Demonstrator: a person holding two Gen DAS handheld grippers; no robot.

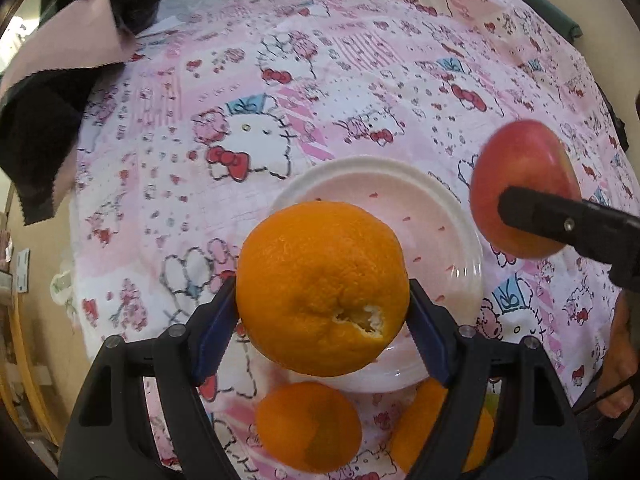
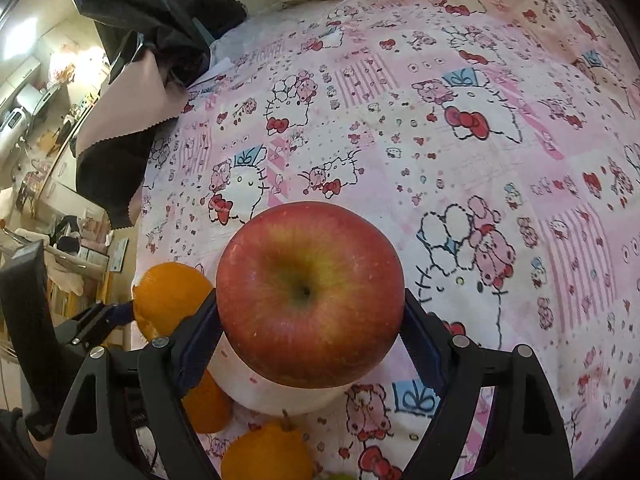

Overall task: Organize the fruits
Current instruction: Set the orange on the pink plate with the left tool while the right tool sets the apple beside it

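My left gripper (image 1: 323,312) is shut on a large orange (image 1: 322,286) with a torn patch of peel, held above the near rim of a white plate (image 1: 452,216). My right gripper (image 2: 310,320) is shut on a red apple (image 2: 310,294), dimple facing the camera. In the left wrist view that apple (image 1: 520,168) hangs to the right of the plate with one black finger across it. In the right wrist view the held orange (image 2: 170,296) shows at the left, and the plate (image 2: 256,388) lies under the apple.
Two more oranges (image 1: 308,426) (image 1: 424,428) lie on the pink patterned cloth (image 1: 360,80) in front of the plate. Dark and pink fabric (image 1: 60,92) is piled at the far left. The cloth's left edge drops off to the floor.
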